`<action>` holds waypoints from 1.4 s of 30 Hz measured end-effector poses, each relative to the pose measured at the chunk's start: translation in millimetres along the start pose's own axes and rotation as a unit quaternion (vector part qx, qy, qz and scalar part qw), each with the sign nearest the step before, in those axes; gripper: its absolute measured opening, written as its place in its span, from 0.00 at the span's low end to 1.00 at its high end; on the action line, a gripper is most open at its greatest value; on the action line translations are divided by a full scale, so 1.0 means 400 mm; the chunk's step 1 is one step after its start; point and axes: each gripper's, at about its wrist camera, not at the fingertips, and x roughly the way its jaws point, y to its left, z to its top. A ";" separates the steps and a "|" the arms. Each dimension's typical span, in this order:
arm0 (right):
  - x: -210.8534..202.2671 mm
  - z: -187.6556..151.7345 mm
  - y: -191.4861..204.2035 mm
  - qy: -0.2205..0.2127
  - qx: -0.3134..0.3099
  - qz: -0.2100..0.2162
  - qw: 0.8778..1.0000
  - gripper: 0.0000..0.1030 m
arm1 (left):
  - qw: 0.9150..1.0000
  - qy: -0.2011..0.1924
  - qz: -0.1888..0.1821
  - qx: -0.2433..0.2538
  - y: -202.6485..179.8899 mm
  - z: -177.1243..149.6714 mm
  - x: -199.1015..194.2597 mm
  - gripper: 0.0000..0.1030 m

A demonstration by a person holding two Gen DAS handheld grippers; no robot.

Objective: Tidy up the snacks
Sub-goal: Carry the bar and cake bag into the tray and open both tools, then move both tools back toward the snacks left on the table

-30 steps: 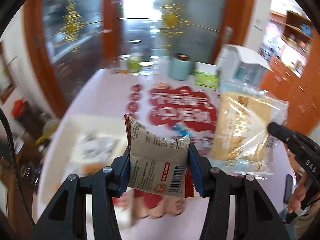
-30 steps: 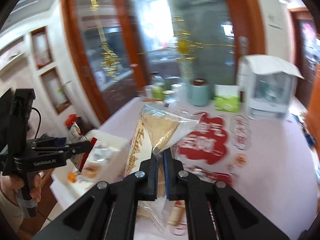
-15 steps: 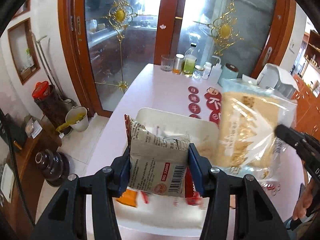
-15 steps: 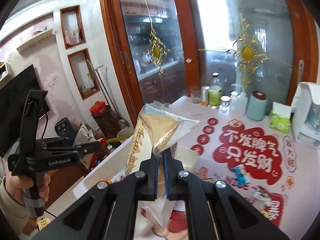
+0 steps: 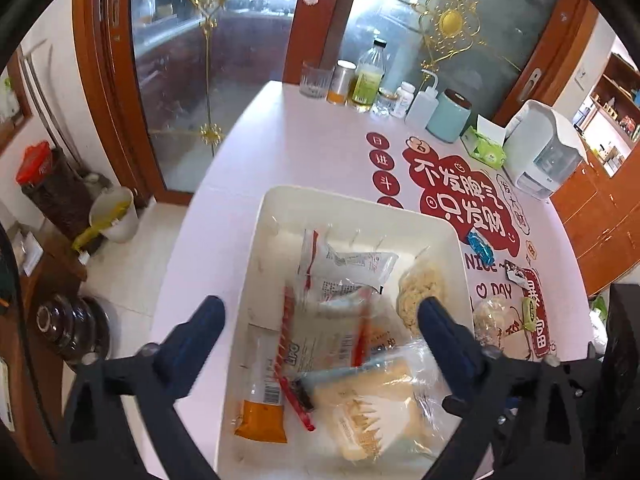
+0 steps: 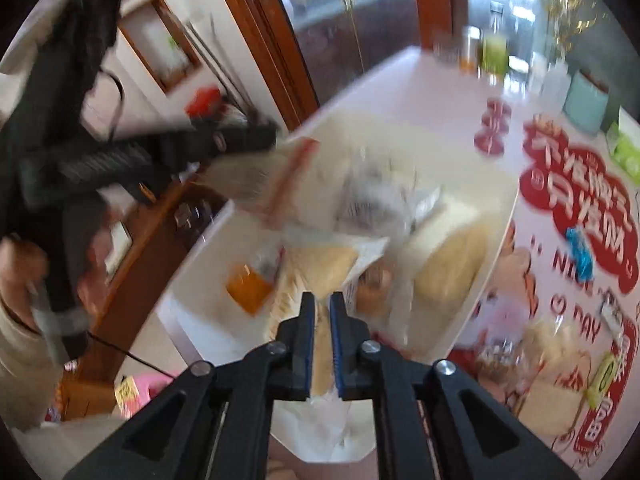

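A white tray on the pink table holds several snack packets. My left gripper is open and empty above the tray; the kraft-paper snack packet lies below it. My right gripper is nearly shut on the clear bag of yellow crackers, which hangs over the tray; the same bag shows at the tray's near end in the left wrist view. The right wrist view is blurred. The left gripper shows there at left.
Loose snacks lie on the table right of the tray: a blue candy, a clear bag and small wrappers. Bottles, a teal canister, a tissue box and a white appliance stand at the far end. The table's left edge drops to the floor.
My left gripper has opened and dropped the kraft-paper packet into the tray. My right gripper has carried the cracker bag down over the tray.
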 end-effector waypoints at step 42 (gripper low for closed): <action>-0.452 -0.302 -0.423 -0.119 0.116 -0.166 0.972 0.45 | 0.991 -0.009 -0.052 0.126 -0.591 -0.059 0.001 0.95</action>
